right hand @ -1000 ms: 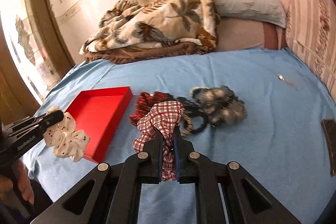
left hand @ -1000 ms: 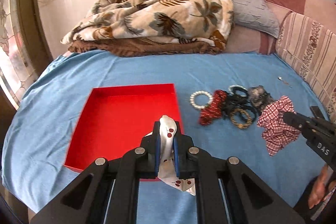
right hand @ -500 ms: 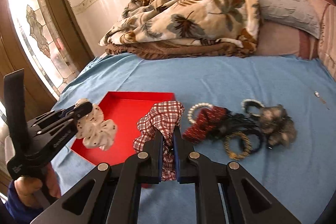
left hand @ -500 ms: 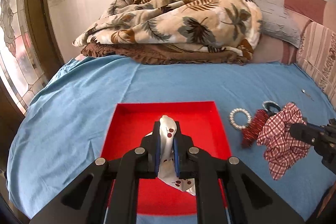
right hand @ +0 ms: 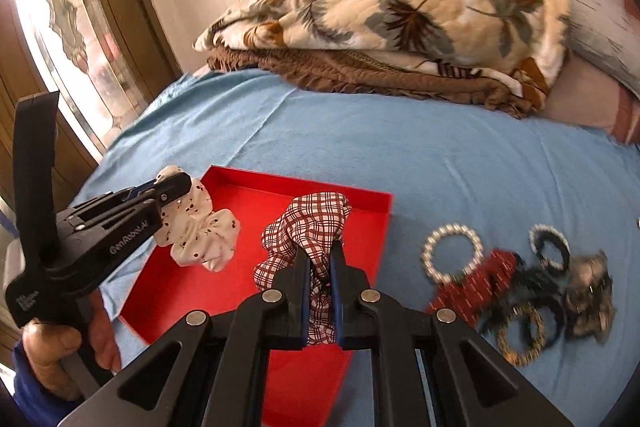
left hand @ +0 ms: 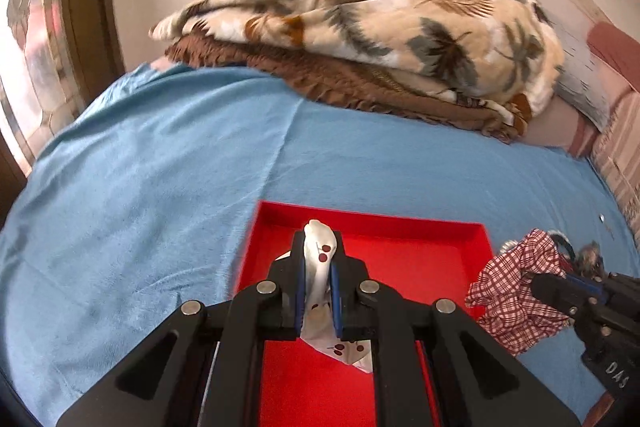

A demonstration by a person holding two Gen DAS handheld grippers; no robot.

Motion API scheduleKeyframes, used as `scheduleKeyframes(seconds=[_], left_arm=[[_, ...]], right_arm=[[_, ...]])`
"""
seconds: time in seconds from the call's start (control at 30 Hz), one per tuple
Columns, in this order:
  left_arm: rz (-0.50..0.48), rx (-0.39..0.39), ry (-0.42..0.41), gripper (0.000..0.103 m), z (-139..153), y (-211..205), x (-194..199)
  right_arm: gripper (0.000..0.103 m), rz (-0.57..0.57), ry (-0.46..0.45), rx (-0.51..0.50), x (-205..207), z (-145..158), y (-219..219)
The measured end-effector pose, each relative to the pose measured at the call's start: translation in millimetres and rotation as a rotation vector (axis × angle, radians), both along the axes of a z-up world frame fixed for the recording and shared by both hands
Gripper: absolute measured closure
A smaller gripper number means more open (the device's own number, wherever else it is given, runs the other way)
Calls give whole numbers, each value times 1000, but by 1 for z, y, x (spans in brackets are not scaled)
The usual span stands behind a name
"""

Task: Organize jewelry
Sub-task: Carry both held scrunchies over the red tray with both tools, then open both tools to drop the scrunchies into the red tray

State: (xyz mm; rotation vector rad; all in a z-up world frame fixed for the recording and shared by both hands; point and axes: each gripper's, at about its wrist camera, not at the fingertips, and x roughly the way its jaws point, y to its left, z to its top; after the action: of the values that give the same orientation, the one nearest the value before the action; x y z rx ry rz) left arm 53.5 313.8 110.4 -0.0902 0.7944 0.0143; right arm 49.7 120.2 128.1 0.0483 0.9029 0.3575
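Red tray (right hand: pixel 372 227) sits at six o'clock beneath both loads: left gripper (left hand: pixel 318 293) clenches a cherry-print scrunchie (left hand: pixel 318 263), right gripper (right hand: pixel 320 291) a plaid scrunchie (right hand: pixel 308 223). Next, I judge: lower, then release inside.

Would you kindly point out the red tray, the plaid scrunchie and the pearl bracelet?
red tray (right hand: pixel 240 187), right wrist view, far rim.
plaid scrunchie (right hand: pixel 316 215), right wrist view, top fold.
pearl bracelet (right hand: pixel 430 247), right wrist view, left beads.

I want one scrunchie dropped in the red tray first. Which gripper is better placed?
Left. The left gripper holds the white scrunchie over the red tray; the plaid scrunchie hangs beside its edge.
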Motion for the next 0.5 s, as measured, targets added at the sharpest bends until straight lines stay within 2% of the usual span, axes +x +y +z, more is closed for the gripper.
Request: scheduleKeyframes(seconds=[0.07,0.33,0.47,0.5], left_arm=[[20,-21,9,93,-3,10,8],[72,-21,14,92,-15,28,27],[86,-14,18,85,-17,29,30],[85,-16,17,80,-17,29,29]], right_arm=[[93,6,7,-16,11,-5,9],[92,16,51,-90,46,-33,34],[91,7,75,-108,53,-44,35],[91,4,78,-109,55,-46,35]])
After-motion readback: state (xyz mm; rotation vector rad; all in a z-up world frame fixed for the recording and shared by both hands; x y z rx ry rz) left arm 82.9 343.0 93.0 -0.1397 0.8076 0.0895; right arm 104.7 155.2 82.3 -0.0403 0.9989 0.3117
